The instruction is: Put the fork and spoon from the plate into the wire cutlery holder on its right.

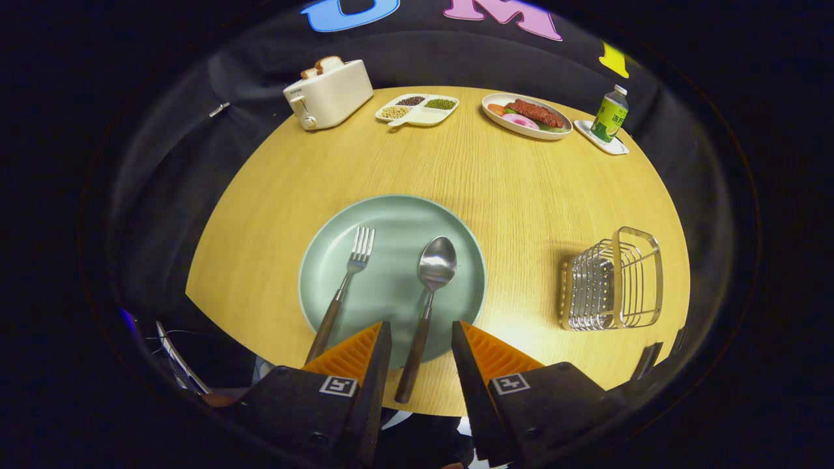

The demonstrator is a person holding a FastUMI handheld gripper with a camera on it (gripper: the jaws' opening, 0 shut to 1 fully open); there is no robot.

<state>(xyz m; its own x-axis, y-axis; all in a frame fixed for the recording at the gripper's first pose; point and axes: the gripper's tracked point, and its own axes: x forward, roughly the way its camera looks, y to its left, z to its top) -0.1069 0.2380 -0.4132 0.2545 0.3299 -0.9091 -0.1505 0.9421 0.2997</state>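
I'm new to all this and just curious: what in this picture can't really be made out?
- Fork: the end of its handle, hidden behind a finger of the open tool in the gripper view.
- Spoon: whether the fingers touch its handle between them; depth is unclear.
- Bottle: label too small to read.
- Divided dish: its fillings too small to identify.
- Wire cutlery holder: its floor, screened by the wires.

At the far edge of your table [508, 176], you see a toaster [329, 94] left of the divided dish [417, 109], with a food plate [526, 115] and bottle [610, 114] to its right.
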